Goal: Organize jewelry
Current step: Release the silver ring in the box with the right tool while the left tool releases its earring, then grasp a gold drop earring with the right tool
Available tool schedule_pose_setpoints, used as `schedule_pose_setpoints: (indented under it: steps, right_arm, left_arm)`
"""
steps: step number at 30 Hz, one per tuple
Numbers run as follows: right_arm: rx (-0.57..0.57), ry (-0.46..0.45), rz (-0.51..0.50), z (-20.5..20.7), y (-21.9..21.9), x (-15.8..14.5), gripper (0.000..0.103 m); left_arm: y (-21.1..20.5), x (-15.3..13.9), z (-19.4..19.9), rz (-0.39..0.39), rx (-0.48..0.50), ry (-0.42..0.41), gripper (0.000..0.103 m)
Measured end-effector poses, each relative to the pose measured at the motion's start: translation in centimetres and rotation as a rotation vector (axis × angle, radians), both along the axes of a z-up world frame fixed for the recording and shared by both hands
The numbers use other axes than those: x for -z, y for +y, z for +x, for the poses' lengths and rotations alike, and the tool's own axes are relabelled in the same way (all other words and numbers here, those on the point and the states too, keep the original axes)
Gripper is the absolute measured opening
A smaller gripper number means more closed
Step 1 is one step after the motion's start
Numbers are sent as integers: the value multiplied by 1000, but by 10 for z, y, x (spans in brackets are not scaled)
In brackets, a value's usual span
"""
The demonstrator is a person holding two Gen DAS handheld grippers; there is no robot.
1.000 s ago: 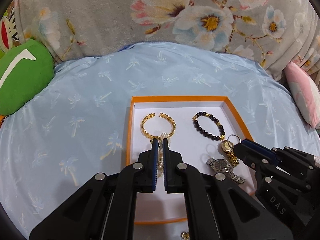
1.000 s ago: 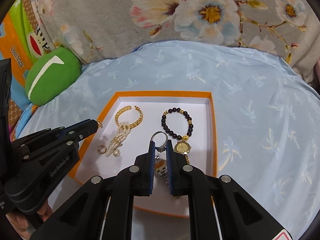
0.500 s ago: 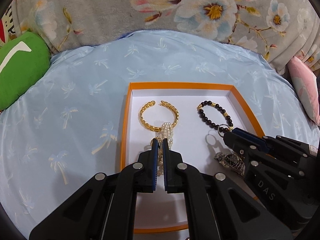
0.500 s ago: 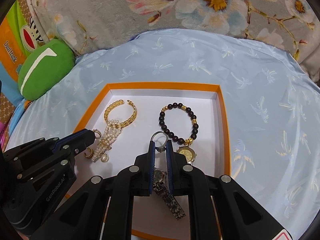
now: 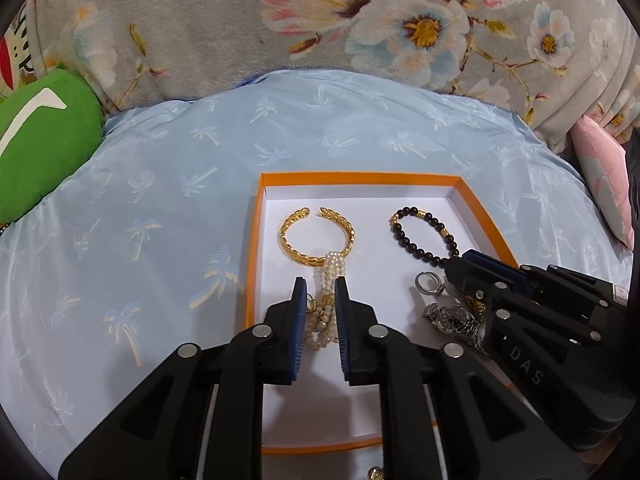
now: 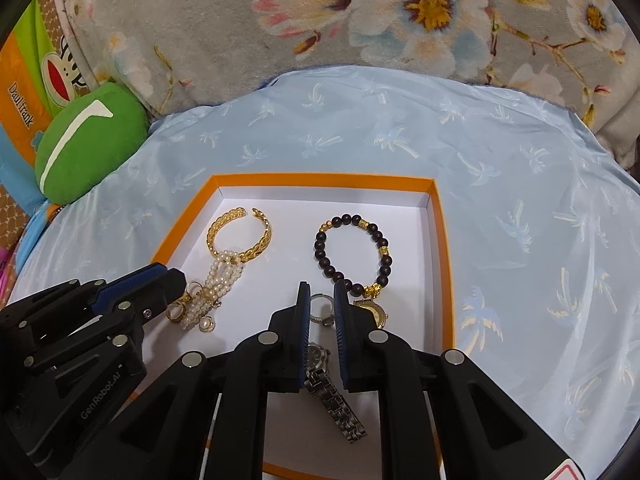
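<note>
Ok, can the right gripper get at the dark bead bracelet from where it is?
Probably yes. The right gripper sits open just short of the dark bead bracelet, with only the silver ring between its fingers and the gold watch beside it.

Pale-blue palm-print bedspread (image 5: 168, 208) — orange-rimmed tray (image 5: 360, 179) and green cushion (image 5: 38, 152) on it.

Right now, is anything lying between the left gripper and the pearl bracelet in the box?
Nothing visible does. The left gripper has its jaws open on either side of the pearl bracelet in the orange box; a small gold ring lies beside it.
</note>
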State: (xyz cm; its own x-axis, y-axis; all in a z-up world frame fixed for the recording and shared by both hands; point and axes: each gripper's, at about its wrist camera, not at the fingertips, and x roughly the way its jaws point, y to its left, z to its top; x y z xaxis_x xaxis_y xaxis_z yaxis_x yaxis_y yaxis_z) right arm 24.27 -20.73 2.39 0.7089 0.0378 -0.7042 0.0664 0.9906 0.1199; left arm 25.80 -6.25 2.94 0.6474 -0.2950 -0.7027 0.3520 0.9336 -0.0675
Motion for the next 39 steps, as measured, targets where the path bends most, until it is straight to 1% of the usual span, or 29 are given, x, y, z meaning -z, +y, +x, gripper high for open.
schedule_pose_setpoints:
  steps: [5, 10, 13, 17, 19, 20, 21, 24, 29, 30, 34, 39]
  right_arm:
    - [6, -27, 7, -18, -2, -13, 12]
    - [-10, -46, 9, -55, 4, -20, 12]
    - [-30, -44, 4, -80, 13, -19, 12]
    - [-58, -27, 9, -104, 29, -12, 12]
    - [-77, -15, 12, -113, 38, -6, 12]
    - [-85, -5, 17, -116, 43, -3, 12]
    - [-91, 4, 20, -118, 47, 0, 12]
    - [-116, 27, 25, -122, 59, 9, 12]
    - [-141, 45, 9, -118, 76, 16, 13]
    - [-147, 50, 8, -116, 79, 17, 14]
    - [-158, 55, 11, -112, 85, 19, 21]
    - [-164, 76, 3, -104, 91, 25, 22]
  left_arm:
    - [17, -17, -12, -14, -22, -23, 13]
    - [42, -32, -37, -18, -45, -46, 13]
    - [55, -32, -53, -5, -51, -43, 14]
    - [69, -27, -74, -15, -63, -17, 14]
    - [73, -22, -84, -15, -62, -2, 15]
    - [75, -19, -88, -16, -60, 5, 18]
    - [76, -15, -93, -17, -53, 14, 24]
    - [75, -3, -108, 1, -53, 24, 30]
    - [80, 16, -120, -13, -54, 79, 30]
    - [82, 19, -122, -14, -54, 85, 30]
    - [87, 24, -126, -19, -62, 99, 30]
    - [93, 27, -127, -24, -69, 105, 30]
